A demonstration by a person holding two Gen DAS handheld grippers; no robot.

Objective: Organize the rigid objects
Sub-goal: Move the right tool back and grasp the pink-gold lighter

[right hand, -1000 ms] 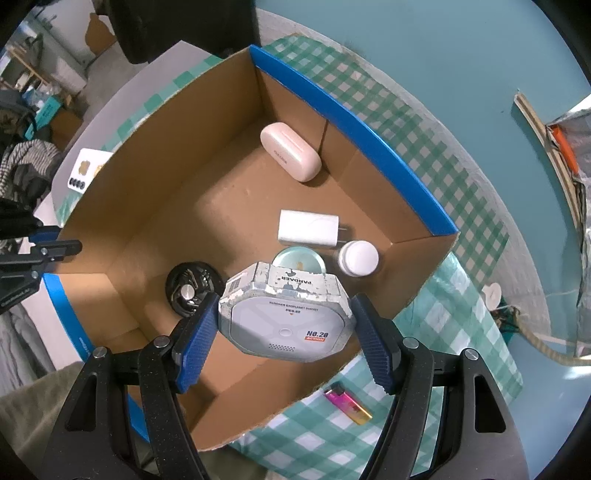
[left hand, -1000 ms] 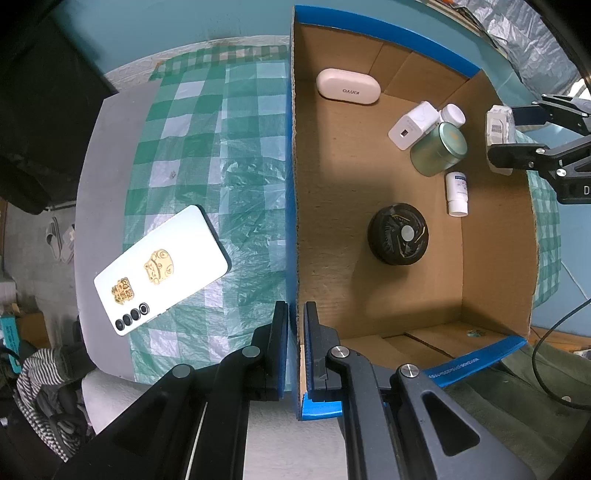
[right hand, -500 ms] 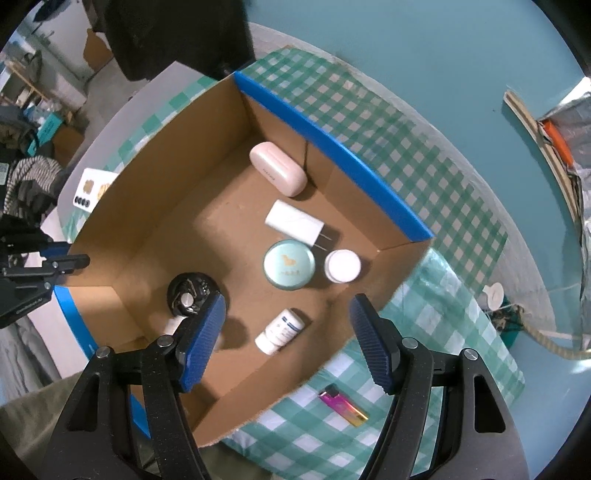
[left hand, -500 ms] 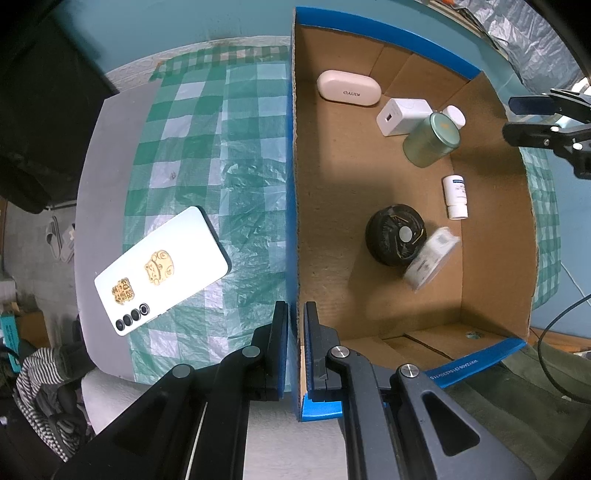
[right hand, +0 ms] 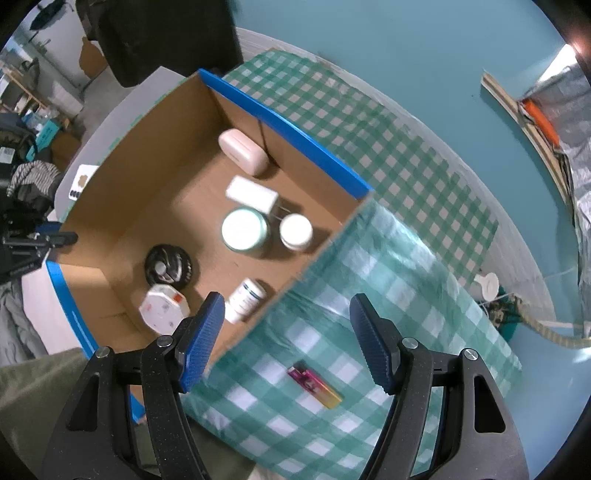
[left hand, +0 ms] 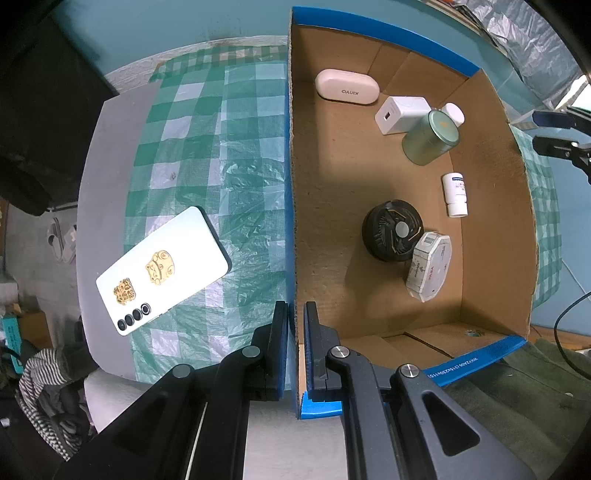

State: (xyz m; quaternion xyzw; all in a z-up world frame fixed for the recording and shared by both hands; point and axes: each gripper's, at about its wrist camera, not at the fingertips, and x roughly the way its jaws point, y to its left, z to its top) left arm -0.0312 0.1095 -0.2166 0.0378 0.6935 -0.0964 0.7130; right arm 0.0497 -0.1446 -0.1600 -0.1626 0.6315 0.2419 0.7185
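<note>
My left gripper [left hand: 295, 307] is shut on the near wall of the cardboard box [left hand: 384, 31], which has a blue rim. Inside lie a white octagonal case [left hand: 430, 266] leaning on a black round fan [left hand: 391, 230], a small white bottle [left hand: 456, 194], a green tin [left hand: 430, 137], a white jar [left hand: 453, 112], a white charger [left hand: 400, 114] and a white earbud case [left hand: 347, 88]. My right gripper [right hand: 286, 301] is open and empty, hovering over the box's right wall [right hand: 325, 243] and the checked cloth. A pink-yellow lighter [right hand: 314, 382] lies on the cloth below it.
A white phone [left hand: 162, 269] lies face down on the green checked cloth [left hand: 207, 155] left of the box. The table's edge and striped clothing [left hand: 40, 373] are at the lower left. A rope and a small white object [right hand: 487, 284] sit past the cloth's right edge.
The right gripper let go of the octagonal case, which dropped into the box beside the fan. The open gripper then moved away to the right, over the cloth and lighter. The left gripper stayed put.
</note>
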